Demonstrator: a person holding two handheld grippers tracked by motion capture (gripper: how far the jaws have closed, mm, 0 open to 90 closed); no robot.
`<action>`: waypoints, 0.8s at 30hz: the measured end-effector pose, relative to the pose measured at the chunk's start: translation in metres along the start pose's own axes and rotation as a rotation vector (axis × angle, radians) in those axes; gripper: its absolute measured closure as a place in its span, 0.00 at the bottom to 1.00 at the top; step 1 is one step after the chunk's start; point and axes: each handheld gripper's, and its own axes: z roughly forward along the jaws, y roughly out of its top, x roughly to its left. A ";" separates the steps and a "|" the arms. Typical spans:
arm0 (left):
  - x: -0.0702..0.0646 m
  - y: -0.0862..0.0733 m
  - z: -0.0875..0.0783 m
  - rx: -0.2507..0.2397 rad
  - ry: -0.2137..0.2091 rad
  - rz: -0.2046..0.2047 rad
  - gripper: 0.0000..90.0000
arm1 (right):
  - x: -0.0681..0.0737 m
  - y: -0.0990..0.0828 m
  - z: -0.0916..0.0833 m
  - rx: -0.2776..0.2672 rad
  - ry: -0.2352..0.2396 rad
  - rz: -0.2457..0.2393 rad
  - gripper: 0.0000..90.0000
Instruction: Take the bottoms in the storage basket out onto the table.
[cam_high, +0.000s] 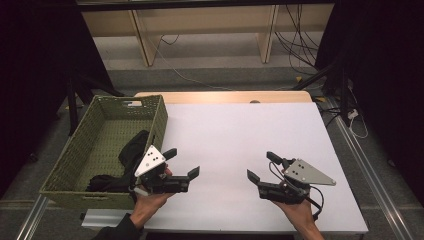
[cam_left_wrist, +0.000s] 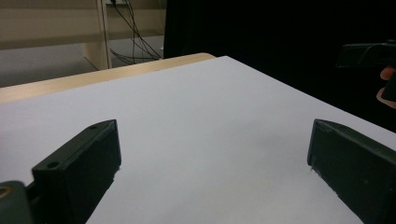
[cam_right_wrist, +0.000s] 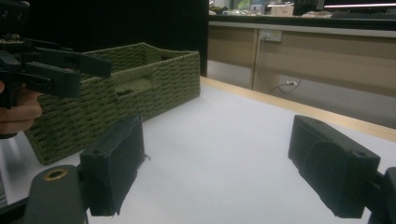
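1. I'm holding the left gripper (cam_high: 182, 164) and right gripper (cam_high: 260, 166) with jaws spread, gripping nothing.
2. Both are hovering over the bare white table (cam_high: 240, 130).
3. The dark cloth (cam_high: 131, 152) is lying in the green basket (cam_high: 161, 116), just left of my left gripper, so that hand is the nearer one.

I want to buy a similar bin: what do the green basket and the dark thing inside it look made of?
The green basket looks woven from twisted cord or paper rope, matte: its walls show regular braided rows. The dark thing looks like soft black cloth, since it lies crumpled and slumped against the wall; its exact fabric can't be told.
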 end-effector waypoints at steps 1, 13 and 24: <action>0.000 0.001 0.000 0.002 0.003 -0.002 0.03 | 0.000 0.000 0.000 0.000 0.000 -0.001 0.21; 0.004 0.015 -0.002 0.065 -0.001 -0.056 0.03 | 0.000 0.000 0.000 0.001 0.000 0.000 0.22; 0.006 0.023 0.000 0.115 0.004 -0.065 0.03 | 0.000 0.000 0.001 0.012 0.003 0.000 0.22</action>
